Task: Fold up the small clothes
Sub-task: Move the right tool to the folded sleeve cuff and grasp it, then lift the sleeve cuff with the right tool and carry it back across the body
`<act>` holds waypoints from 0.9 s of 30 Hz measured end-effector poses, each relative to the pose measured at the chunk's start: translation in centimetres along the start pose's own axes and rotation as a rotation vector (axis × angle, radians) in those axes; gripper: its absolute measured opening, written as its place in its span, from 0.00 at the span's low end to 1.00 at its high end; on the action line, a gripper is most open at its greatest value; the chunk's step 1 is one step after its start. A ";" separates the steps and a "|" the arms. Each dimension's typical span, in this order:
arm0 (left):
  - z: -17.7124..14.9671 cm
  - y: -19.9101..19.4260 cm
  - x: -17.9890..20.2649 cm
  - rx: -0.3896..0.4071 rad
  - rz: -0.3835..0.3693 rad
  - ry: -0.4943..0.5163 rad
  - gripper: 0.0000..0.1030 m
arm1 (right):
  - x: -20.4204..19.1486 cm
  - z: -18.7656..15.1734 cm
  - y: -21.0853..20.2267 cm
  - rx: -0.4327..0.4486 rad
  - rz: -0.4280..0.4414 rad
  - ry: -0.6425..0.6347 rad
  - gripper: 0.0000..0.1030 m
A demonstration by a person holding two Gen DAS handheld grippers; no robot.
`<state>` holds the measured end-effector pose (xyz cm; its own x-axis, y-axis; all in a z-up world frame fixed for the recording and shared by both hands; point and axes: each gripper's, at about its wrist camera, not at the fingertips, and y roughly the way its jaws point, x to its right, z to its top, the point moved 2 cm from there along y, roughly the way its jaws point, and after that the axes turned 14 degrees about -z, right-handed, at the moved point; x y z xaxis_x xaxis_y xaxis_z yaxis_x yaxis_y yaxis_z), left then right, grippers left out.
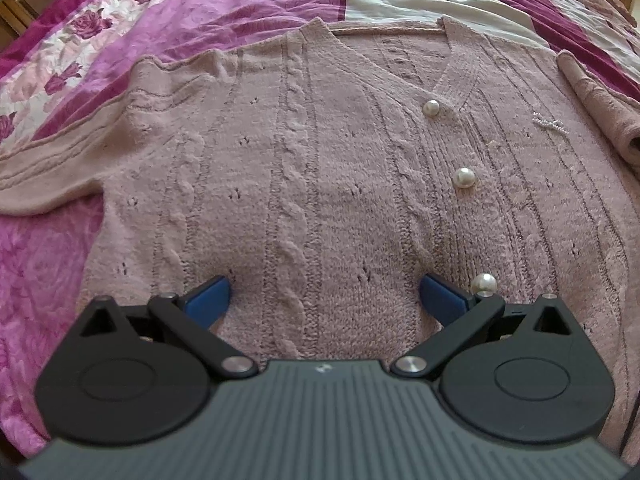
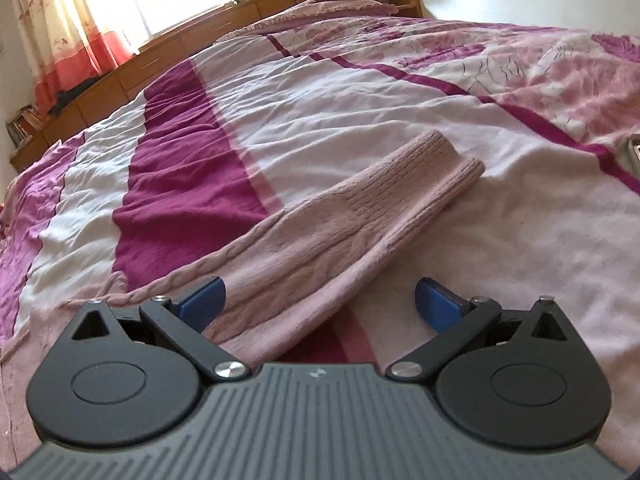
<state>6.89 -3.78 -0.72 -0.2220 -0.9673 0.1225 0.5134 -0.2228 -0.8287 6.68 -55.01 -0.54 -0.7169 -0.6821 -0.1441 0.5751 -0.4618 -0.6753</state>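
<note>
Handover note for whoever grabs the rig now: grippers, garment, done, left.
Left gripper: open, empty, over the lower front of the pink cable-knit cardigan with pearl buttons.
Right gripper: open, empty, at the cardigan's right sleeve, which runs out straight over the pink, white and magenta bedspread.
Cardigan lies flat, front up, buttoned; left sleeve spread out to the side.
Done: garment laid out. No fold is visible.
Left: fold both sleeves in, then fold the body.
</note>
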 end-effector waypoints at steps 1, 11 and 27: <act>0.0 0.0 0.0 0.002 -0.001 -0.001 1.00 | -0.1 0.0 0.1 0.008 -0.001 -0.004 1.00; -0.2 0.3 -0.1 0.019 -0.011 0.005 1.00 | 0.0 1.6 0.8 0.039 0.016 0.117 0.62; -0.5 0.2 -0.2 0.036 -0.024 0.012 1.00 | 1.4 6.2 -6.3 0.165 0.093 0.121 0.14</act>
<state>6.63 -3.56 -1.19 -0.2449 -0.9600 0.1355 0.5375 -0.2508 -0.8052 4.50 -56.53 7.97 -0.6940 -0.6576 -0.2932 0.6906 -0.4929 -0.5292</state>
